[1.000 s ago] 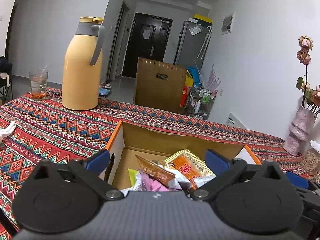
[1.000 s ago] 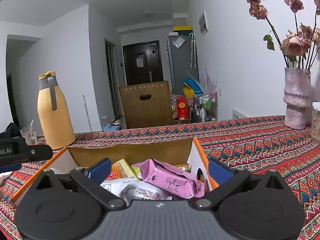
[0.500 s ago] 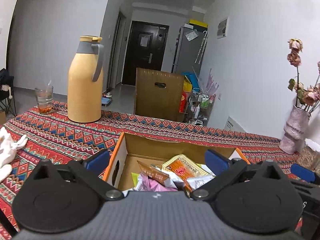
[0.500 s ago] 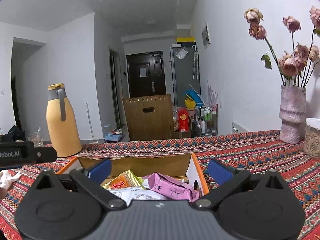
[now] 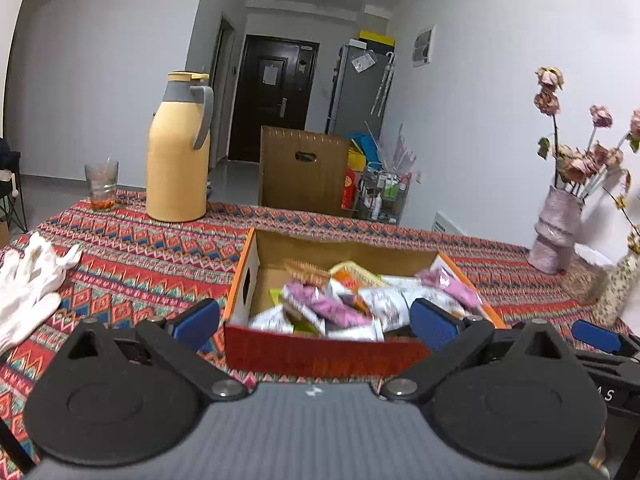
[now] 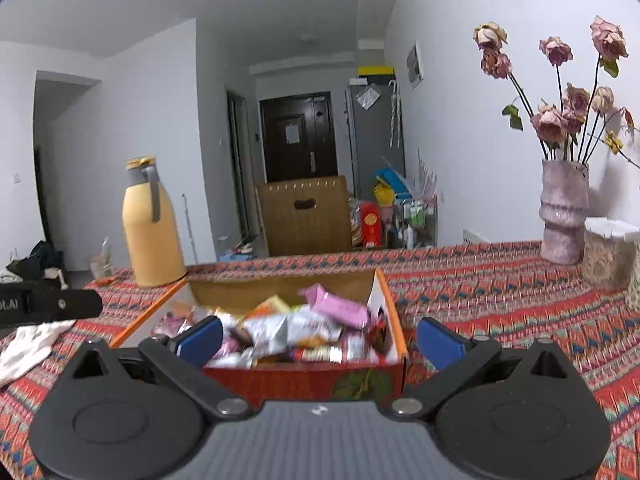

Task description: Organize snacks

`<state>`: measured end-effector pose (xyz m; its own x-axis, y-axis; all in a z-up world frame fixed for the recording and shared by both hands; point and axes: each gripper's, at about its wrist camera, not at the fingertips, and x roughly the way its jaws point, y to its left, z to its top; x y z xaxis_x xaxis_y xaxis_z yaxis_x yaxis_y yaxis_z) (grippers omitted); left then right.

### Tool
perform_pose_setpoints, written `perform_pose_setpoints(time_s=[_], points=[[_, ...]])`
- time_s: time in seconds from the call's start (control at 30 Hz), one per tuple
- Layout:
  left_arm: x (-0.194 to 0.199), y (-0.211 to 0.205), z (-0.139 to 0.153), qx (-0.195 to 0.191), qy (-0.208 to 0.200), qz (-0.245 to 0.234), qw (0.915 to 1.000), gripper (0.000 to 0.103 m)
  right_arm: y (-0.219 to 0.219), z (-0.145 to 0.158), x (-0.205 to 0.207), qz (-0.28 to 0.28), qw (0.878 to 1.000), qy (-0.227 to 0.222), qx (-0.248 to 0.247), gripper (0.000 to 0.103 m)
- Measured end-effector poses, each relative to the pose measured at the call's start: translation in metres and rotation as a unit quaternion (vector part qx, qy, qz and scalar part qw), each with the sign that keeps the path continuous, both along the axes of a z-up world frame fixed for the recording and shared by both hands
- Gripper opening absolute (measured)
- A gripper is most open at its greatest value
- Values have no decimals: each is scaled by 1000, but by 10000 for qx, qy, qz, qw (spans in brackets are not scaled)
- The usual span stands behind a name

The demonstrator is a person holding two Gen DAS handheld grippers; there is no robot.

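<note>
An orange-edged cardboard box (image 5: 320,354) sits on the patterned tablecloth, full of several snack packets: pink (image 5: 328,306), white and orange ones. It also shows in the right wrist view (image 6: 304,380), with a pink packet (image 6: 338,308) on top. My left gripper (image 5: 316,322) is open and empty, just before the box's near wall. My right gripper (image 6: 318,338) is open and empty, in front of the box's near right part. The right gripper's blue fingertip (image 5: 596,336) shows at the right of the left wrist view.
A yellow thermos (image 5: 178,152) and a glass (image 5: 102,186) stand at the back left. White gloves (image 5: 30,280) lie at the left. A pink vase of dried roses (image 6: 564,216) and a jar (image 6: 608,252) stand at the back right. A brown chair back (image 5: 304,172) is beyond the table.
Both grippers have pulled back and up from the box, so its whole near wall and more of the table now show. Both stay open and empty.
</note>
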<state>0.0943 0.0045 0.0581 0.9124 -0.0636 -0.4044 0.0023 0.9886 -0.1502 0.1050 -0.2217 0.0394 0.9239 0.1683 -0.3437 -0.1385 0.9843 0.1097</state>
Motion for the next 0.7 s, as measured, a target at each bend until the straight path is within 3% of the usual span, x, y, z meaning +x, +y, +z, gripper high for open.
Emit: perform_pose_setpoints(time_s=[0.27,0.7], points=[[-39,6,-22,16,319,-152,9994,103,0,-17,-36,58,9992,405,-41,103],[-62,18,-59,-36,862,-312,9958,103,4,-50,-60,150,9948,1002,-132,103]])
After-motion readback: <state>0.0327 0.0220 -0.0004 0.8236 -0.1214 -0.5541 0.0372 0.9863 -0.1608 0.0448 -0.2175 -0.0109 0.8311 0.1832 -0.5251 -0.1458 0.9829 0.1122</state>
